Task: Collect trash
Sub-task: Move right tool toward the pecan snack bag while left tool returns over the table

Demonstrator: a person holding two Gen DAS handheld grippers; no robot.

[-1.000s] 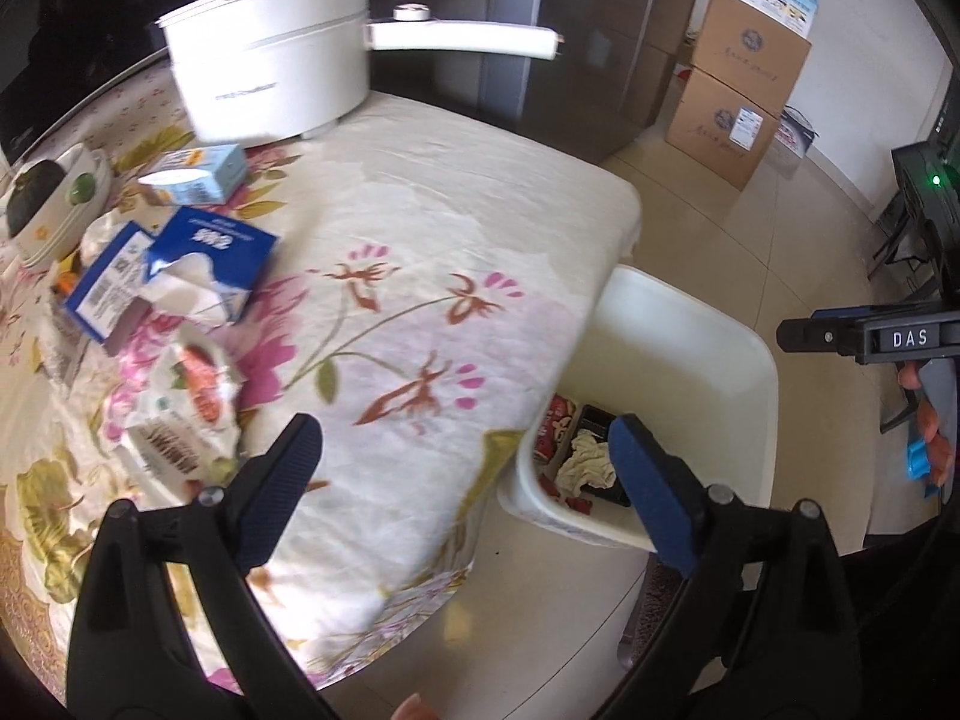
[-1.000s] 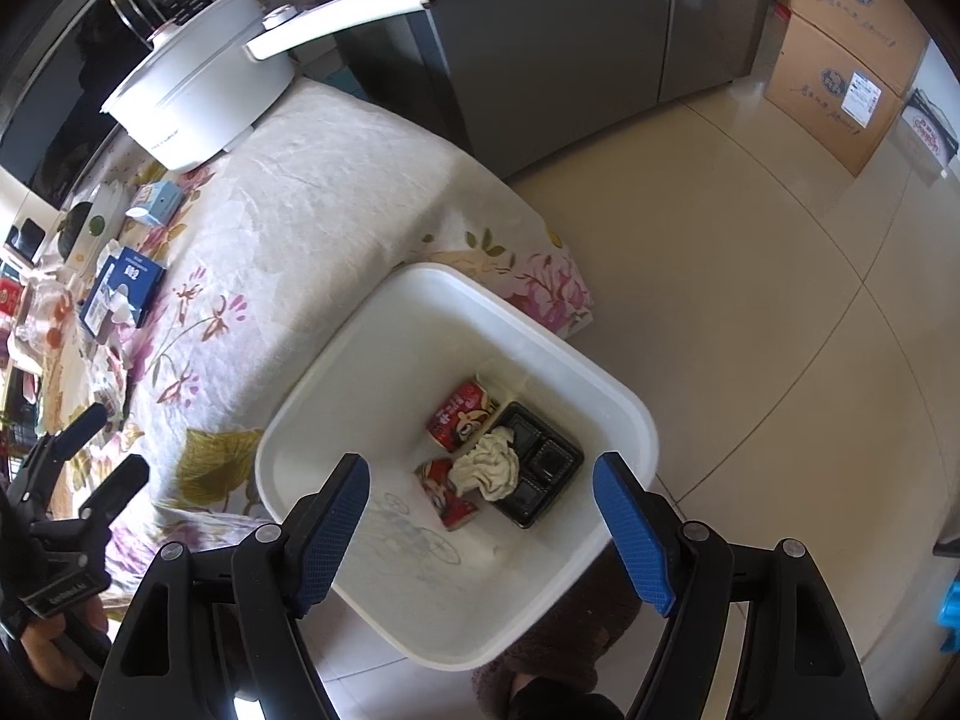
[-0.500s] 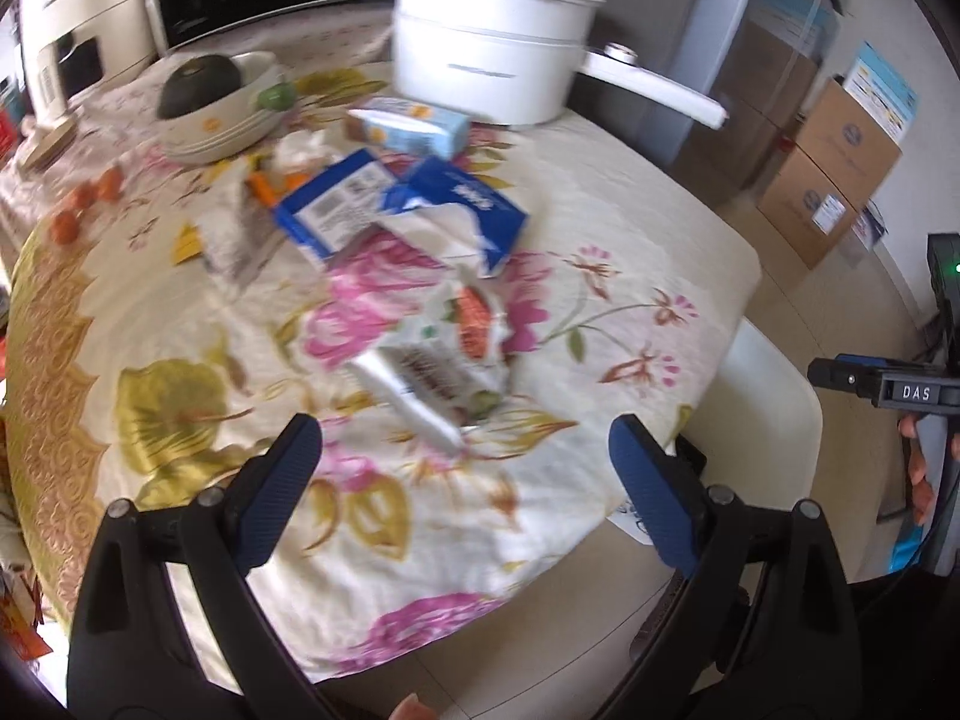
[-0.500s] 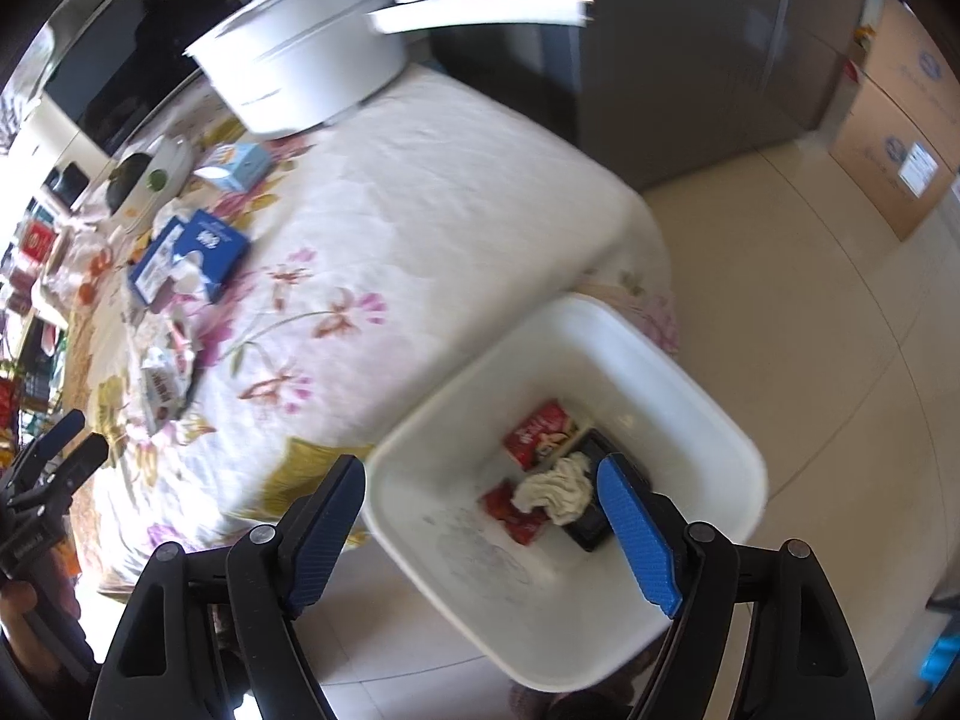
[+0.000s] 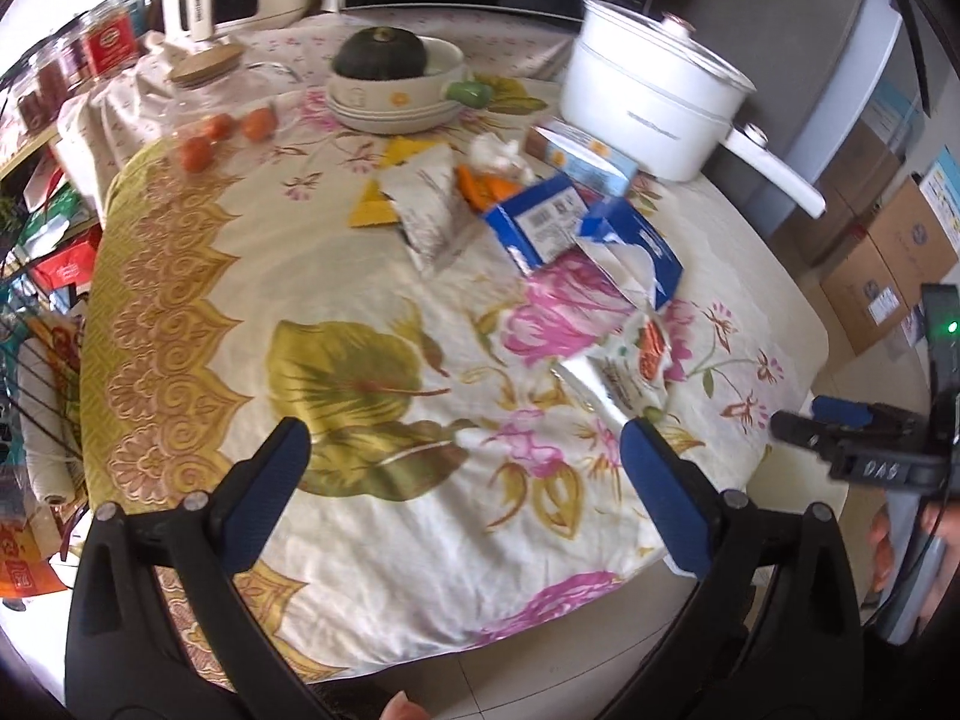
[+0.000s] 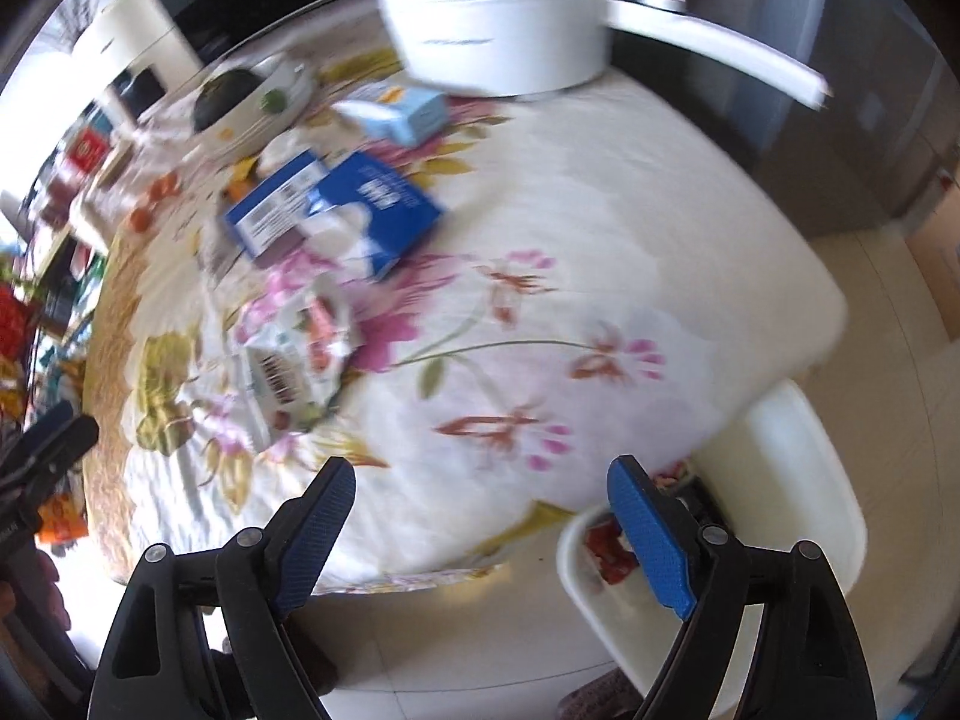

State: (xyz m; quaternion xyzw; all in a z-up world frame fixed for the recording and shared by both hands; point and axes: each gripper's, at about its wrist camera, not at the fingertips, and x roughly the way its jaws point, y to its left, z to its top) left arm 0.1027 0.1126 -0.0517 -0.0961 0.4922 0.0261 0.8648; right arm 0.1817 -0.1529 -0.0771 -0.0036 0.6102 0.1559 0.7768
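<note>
Tablecloth [image 5: 372,324] with big printed flowers drapes over the near rounded edge of the table, and its front half lies bare, leaving free room between the edge and the litter further back. Both grippers hang above that edge, tipped steeply downward. Left gripper [image 5: 465,498] has its blue pads spread as wide as they go, having just been opening, with nothing between them. Right gripper [image 6: 483,531] is also wide, its jaws just opening too, and empty; in the left view its side reads "DAS". Trash sits mid-table: a crumpled snack wrapper [image 5: 624,372] nearest the edge, a torn blue tissue box [image 5: 630,246] behind it, a silver packet [image 5: 429,210], and a small light-blue carton [image 5: 591,159] by the white pot [image 5: 648,102]. Down on the floor at the table's right corner stands the white bin [image 6: 798,480], red wrappers showing inside. Print on the boxes is too blurred to read.
</note>
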